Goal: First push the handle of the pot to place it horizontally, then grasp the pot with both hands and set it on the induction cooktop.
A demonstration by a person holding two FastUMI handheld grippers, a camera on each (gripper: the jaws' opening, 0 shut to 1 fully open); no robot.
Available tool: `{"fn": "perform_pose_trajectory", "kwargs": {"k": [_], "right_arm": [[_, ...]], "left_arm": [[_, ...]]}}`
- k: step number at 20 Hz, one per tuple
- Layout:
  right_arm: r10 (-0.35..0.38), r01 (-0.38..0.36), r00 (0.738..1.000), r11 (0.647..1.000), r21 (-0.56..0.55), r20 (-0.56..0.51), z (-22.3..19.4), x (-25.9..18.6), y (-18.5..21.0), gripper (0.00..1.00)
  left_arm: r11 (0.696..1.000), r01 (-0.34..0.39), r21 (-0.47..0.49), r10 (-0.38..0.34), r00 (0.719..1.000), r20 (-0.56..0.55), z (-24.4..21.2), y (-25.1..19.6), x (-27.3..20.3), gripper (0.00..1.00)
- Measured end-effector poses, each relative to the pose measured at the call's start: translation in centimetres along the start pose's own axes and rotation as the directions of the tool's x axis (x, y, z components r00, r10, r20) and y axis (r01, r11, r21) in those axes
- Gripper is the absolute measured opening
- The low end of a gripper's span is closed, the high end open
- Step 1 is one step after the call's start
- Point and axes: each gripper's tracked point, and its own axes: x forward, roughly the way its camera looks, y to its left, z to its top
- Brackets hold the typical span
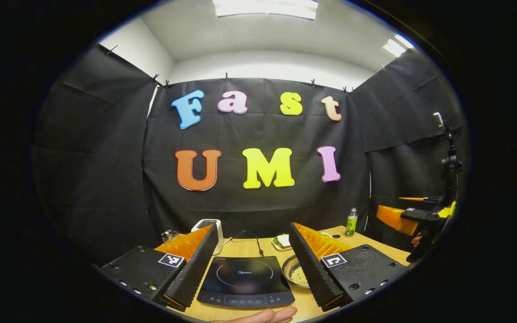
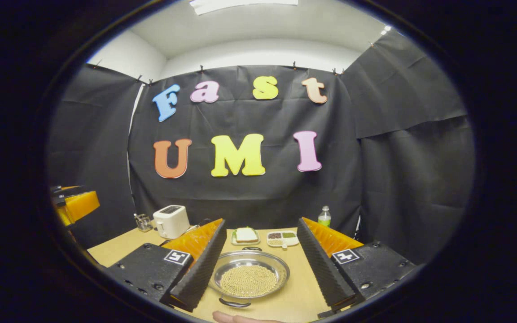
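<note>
Here the pot [image 2: 249, 276] sits on the table [image 2: 119, 244] between the right gripper's [image 2: 258, 278] spread fingers — full of small pale beans [image 2: 248, 281]. The left gripper [image 1: 249, 273] gapes over the induction cooktop [image 1: 245, 280], pot just beside.

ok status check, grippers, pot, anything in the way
Left gripper open, above the induction cooktop. Right gripper open, framing the pot, not touching. Pot on the table, right of the cooktop. Nothing between them.
</note>
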Motion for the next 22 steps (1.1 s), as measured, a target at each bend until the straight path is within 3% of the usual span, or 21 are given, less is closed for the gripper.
{"fn": "perform_pose_trajectory", "kwargs": {"k": [4,6,8,10,12,13,15,17,18,19,22], "right_arm": [[0.004,-0.007,0.997,0.999,-0.041,-0.075,-2.5,2.6,1.1,0.99],[0.028,-0.032,0.993,0.999,-0.031,-0.118,-4.0,3.8,1.9,0.92],[0.026,-0.028,0.984,1.000,-0.004,-0.177,-6.3,4.8,2.1,0.69],[0.077,-0.069,0.967,0.997,0.041,-0.244,-8.3,5.4,4.0,0.45],[0.139,-0.123,0.935,0.990,0.070,-0.325,-10.9,5.8,5.9,0.44],[0.171,-0.151,0.917,0.985,0.082,-0.360,-11.9,5.8,6.8,0.34],[0.199,-0.178,0.885,0.980,0.088,-0.420,-14.2,6.0,8.1,0.25],[0.202,-0.182,0.859,0.979,0.088,-0.471,-15.8,6.2,8.9,0.14],[0.204,-0.179,0.838,0.979,0.098,-0.506,-16.9,6.3,9.4,0.14],[0.211,-0.175,0.816,0.977,0.118,-0.538,-17.9,6.4,9.9,0.05],[0.213,-0.157,0.756,0.977,0.145,-0.618,-20.4,6.1,10.7,0.04]], "left_arm": [[1.000,-0.020,0.018,0.019,1.000,0.011,-0.1,0.3,-0.7,0.95],[1.000,-0.016,0.013,0.015,1.000,0.019,-0.1,0.1,-1.1,0.95],[1.000,-0.016,0.012,0.016,1.000,0.022,-0.2,-0.1,-1.3,0.95],[0.999,-0.025,0.031,0.024,0.999,0.028,-0.3,-0.1,-1.5,0.95],[0.998,-0.039,0.057,0.037,0.999,0.037,-0.4,0.0,-1.6,0.95],[0.996,-0.043,0.072,0.041,0.998,0.042,-0.4,0.0,-1.6,0.95],[0.995,-0.051,0.087,0.047,0.998,0.041,-1.0,-0.1,-1.7,0.96],[0.994,-0.062,0.086,0.060,0.998,0.028,-1.7,0.4,-1.8,0.96],[0.995,-0.062,0.083,0.060,0.998,0.023,-2.0,0.5,-1.8,0.96],[0.995,-0.064,0.077,0.063,0.998,0.019,-2.1,0.8,-1.9,0.96],[0.995,-0.086,0.057,0.085,0.996,0.025,-1.8,2.1,-2.4,0.96]]}}
